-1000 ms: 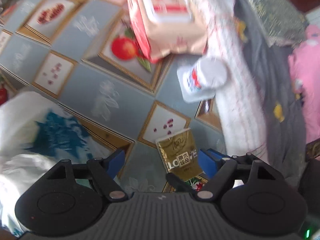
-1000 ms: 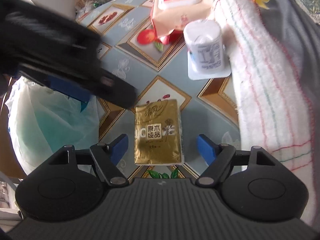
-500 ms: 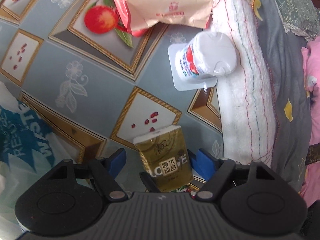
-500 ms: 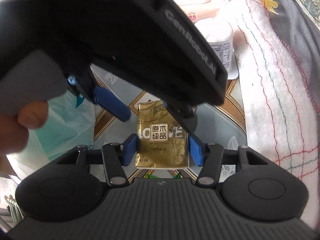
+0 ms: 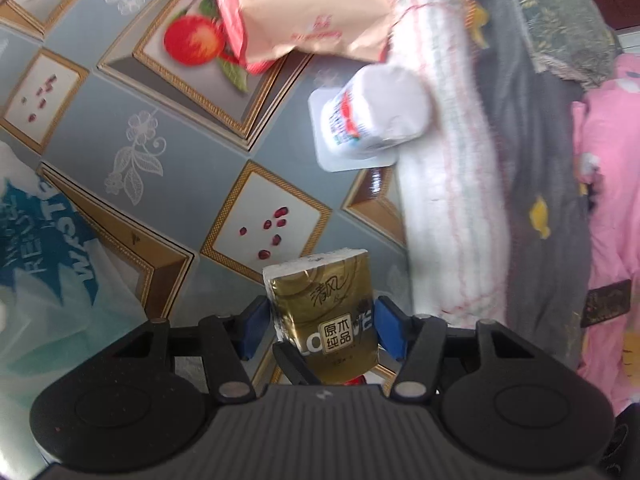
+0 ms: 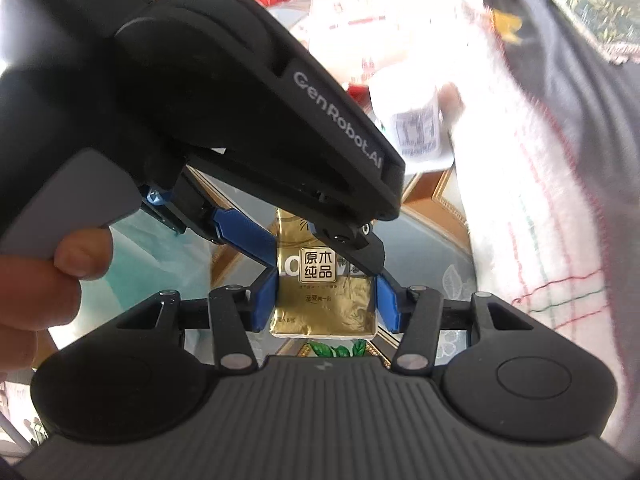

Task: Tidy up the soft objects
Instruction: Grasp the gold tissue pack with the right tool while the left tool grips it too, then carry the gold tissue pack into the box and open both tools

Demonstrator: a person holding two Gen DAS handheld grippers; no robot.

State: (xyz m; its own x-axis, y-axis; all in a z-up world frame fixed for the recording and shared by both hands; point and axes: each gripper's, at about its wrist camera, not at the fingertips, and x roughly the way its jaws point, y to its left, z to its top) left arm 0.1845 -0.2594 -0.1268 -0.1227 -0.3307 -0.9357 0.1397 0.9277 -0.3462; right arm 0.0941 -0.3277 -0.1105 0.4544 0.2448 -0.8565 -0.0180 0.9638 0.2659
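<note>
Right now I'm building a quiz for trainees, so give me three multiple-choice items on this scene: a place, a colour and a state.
1. Where is the yogurt cup? A beside the white towel; B in a basket; C on a chair.
2. Tissue pack colour? A blue; B gold; C pink.
3. Right gripper? A open and empty; B shut on the cup; C shut on the tissue pack.
Key: 1A, the cup stands at the towel's edge; 2B, its wrapper is gold; 3C, both pads press the pack's sides.
</note>
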